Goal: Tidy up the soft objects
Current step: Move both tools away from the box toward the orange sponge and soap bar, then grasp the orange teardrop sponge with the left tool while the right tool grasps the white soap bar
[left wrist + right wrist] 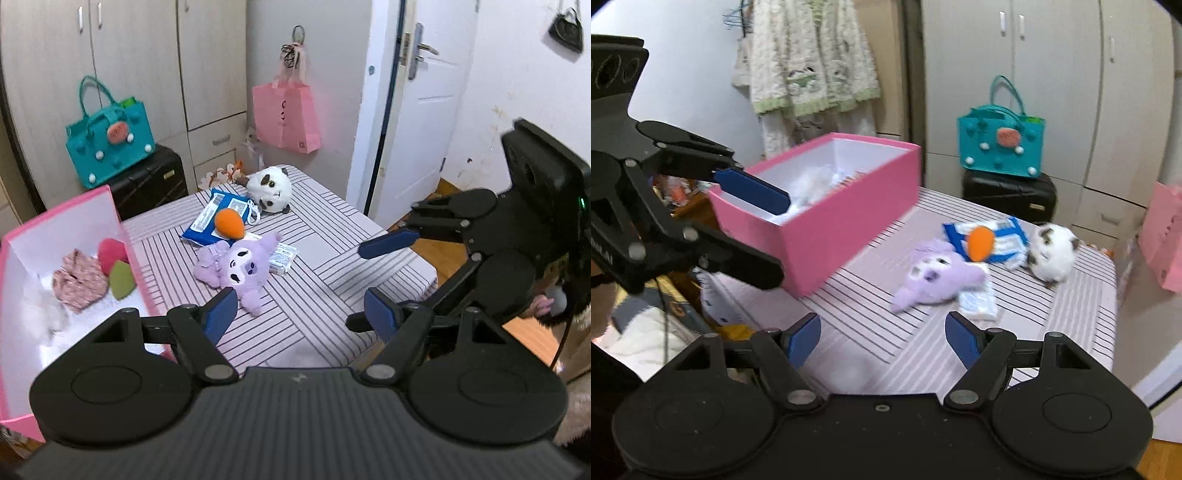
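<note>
Purple plush [242,267] lies on striped table [314,295]; both grippers' jaws gape apart, holding nothing.

Soft, even indoor light fills both views, with only faint shadows on the striped tabletop [317,295]. The left wrist view is mostly sharp at its centre. The right wrist view is motion-blurred: the purple plush [934,277] and the white plush [1052,254] smear. Fisheye distortion bends the wardrobe doors [129,55] at the frame edges, and the corners darken.
</note>
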{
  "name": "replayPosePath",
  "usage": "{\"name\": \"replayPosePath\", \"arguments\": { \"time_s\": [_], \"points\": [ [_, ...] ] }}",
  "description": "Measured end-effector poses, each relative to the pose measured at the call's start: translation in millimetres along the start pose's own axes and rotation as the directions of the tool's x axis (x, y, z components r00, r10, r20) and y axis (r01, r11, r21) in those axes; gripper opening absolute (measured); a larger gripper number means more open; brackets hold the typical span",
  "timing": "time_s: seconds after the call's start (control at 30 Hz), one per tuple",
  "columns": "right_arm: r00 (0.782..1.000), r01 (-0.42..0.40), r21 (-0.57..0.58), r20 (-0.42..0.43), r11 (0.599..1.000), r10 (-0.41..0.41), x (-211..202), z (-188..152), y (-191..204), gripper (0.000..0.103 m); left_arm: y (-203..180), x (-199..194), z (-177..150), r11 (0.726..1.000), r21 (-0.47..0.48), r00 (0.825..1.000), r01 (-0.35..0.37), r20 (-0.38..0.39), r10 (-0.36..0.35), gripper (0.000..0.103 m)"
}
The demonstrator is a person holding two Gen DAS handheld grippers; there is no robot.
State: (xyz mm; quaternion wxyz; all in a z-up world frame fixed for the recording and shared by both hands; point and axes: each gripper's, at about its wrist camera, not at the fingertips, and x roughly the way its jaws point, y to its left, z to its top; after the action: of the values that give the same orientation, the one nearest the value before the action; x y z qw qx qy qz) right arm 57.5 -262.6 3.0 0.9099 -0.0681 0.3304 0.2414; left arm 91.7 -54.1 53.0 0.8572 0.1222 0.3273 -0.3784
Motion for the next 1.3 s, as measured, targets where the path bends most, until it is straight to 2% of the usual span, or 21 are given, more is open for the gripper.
{"name": "replayPosePath", "arguments": {
  "time_s": [0.2,0.33,0.47,0.67,0.8,1.0,1.17,1.3],
  "points": [
    [0.998,0.057,-0.025,0.005,0.998,-0.056,17,-16,-21,0.079,7,36,0,0.997,-0.074,1.0,-0.013,0.009,0.014,0.075],
    [0.997,0.034,-0.011,0.069,0.999,-0.033,26,-23,-34,0.079,9,61,2,0.992,-0.126,0.999,-0.03,0.013,0.032,0.075],
    [0.993,0.072,-0.035,0.091,0.997,-0.069,44,-28,-39,0.079,10,85,4,0.98,-0.199,1.0,0.008,0.009,-0.006,0.075],
    [0.991,0.085,-0.004,0.1,0.996,-0.084,64,-34,-59,0.079,10,110,5,0.974,-0.208,0.996,-0.085,0.019,0.091,0.075],
    [0.991,0.099,-0.005,0.088,0.995,-0.098,78,-33,-71,0.078,19,126,10,0.966,-0.231,0.992,-0.117,0.015,0.124,0.075],
    [0.997,0.06,0.027,0.041,0.998,-0.061,105,-17,-90,0.069,27,150,31,0.952,-0.254,0.982,-0.169,0.037,0.184,0.071],
    [1.0,0.013,0.053,0.012,0.999,-0.014,131,-9,-97,0.067,29,168,49,0.947,-0.237,0.971,-0.216,0.051,0.234,0.066],
    [0.999,0.038,0.05,0.014,0.998,-0.039,141,-9,-96,0.046,36,193,62,0.931,-0.264,0.963,-0.254,0.021,0.268,0.056]
  ]
}}
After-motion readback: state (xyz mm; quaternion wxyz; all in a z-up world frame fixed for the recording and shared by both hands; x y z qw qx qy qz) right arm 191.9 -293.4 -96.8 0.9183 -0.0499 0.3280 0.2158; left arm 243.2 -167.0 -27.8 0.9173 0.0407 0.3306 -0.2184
